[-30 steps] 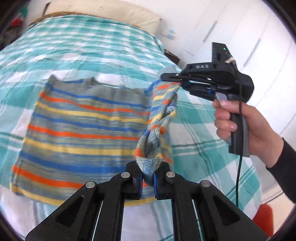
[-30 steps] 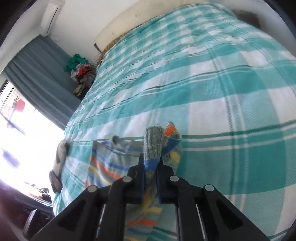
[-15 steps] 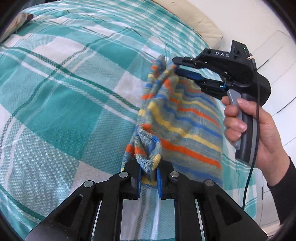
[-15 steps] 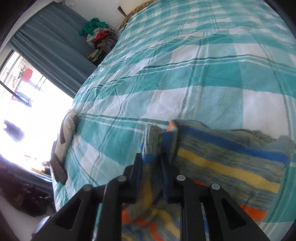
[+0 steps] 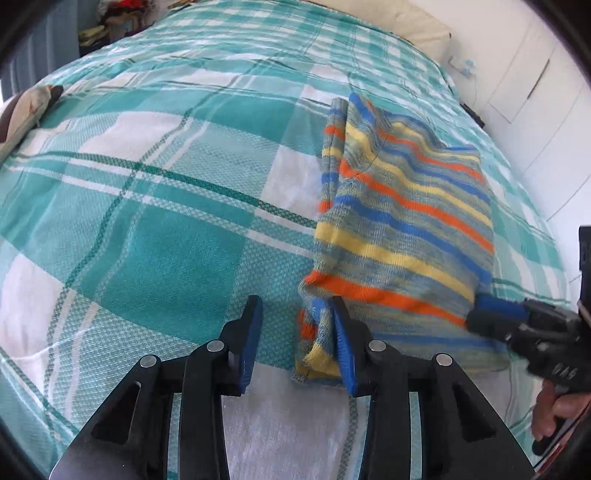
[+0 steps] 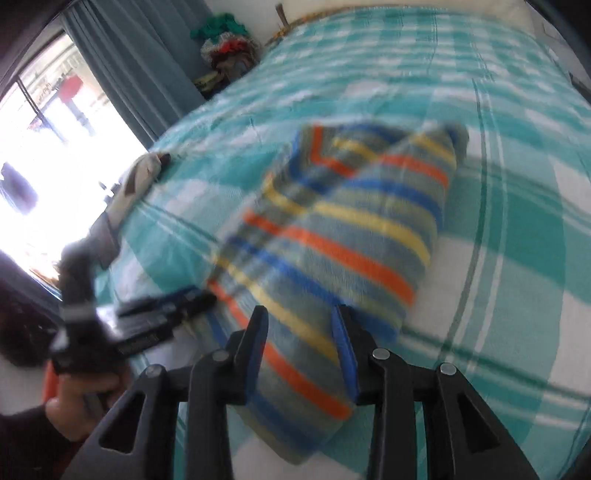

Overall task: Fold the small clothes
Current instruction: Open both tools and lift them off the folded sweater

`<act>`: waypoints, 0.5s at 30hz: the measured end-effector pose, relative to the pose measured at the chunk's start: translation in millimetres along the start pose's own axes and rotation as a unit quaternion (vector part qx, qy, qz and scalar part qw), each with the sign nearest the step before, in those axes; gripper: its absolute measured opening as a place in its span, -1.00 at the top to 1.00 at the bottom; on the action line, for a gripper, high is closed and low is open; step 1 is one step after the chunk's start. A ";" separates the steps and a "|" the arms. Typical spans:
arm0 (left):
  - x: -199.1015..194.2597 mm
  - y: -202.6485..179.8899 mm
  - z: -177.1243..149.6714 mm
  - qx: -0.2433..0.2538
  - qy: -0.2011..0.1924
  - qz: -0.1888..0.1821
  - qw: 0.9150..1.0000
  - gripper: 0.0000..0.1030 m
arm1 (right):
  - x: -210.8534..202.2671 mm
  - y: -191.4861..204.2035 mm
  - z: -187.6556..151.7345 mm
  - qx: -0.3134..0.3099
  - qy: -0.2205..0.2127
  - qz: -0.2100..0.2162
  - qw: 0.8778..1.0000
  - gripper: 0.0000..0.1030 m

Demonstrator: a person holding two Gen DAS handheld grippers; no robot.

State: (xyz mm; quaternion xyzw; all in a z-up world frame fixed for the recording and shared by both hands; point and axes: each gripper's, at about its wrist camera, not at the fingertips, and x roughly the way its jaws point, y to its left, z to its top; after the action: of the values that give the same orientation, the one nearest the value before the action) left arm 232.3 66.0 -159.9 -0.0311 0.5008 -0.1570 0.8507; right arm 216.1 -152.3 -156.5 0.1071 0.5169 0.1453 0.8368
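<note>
A small knit garment (image 5: 402,221) with blue, orange, yellow and grey stripes lies folded in half on the teal checked bedspread (image 5: 155,206). My left gripper (image 5: 297,347) is open; the garment's near left corner hangs loose against its right finger (image 5: 341,343). My right gripper (image 6: 301,347) is open above the garment's near edge (image 6: 325,258), and that view is blurred. The right gripper also shows at the garment's near right corner in the left wrist view (image 5: 524,328). The left gripper shows at the left in the right wrist view (image 6: 162,314).
A cream pillow (image 5: 391,18) lies at the head of the bed. White cupboard doors (image 5: 535,92) stand to the right. A brown and cream object (image 5: 22,114) lies at the bed's left edge. Teal curtains (image 6: 140,66), a bright window and a clothes pile (image 6: 225,48) are beyond.
Both grippers carried the held edge across, folding the garment in half, then opened and let go. The garment now rests flat on the bed, and both grippers have drawn back.
</note>
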 end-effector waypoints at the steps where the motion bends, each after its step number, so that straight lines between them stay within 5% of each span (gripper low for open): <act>1: -6.5 -1.5 -0.7 0.005 0.002 0.005 1.000 0.24 | 5.0 0.3 -14.7 -0.007 0.006 -0.019 1.000 0.37; 2: -14.4 -1.2 -2.9 0.006 0.002 0.007 1.000 0.21 | -1.6 4.7 -23.9 -0.015 -0.013 -0.033 0.999 0.38; 4: -30.4 2.4 -11.0 -0.002 0.000 0.019 1.000 -0.33 | -22.5 13.2 -33.7 -0.002 -0.035 -0.049 0.998 0.37; 6: -42.4 4.5 -24.4 -0.005 -0.003 0.022 1.000 -0.55 | -46.2 19.3 -47.4 0.020 -0.065 -0.057 0.996 0.05; 9: -44.2 -0.2 -40.6 0.016 -0.001 0.039 0.999 -0.61 | -71.2 25.5 -78.4 0.039 -0.104 -0.103 0.988 -0.29; 15: -35.0 -6.2 -59.0 0.037 0.001 0.062 0.997 -0.63 | -67.4 9.9 -130.9 0.079 -0.103 -0.202 0.971 -0.30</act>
State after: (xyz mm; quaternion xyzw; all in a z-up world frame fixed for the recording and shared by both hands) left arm 164.2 76.7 -158.4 0.0319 0.4961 -0.1223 0.8590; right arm 68.9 -163.1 -155.0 0.0803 0.4486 -0.0798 0.8865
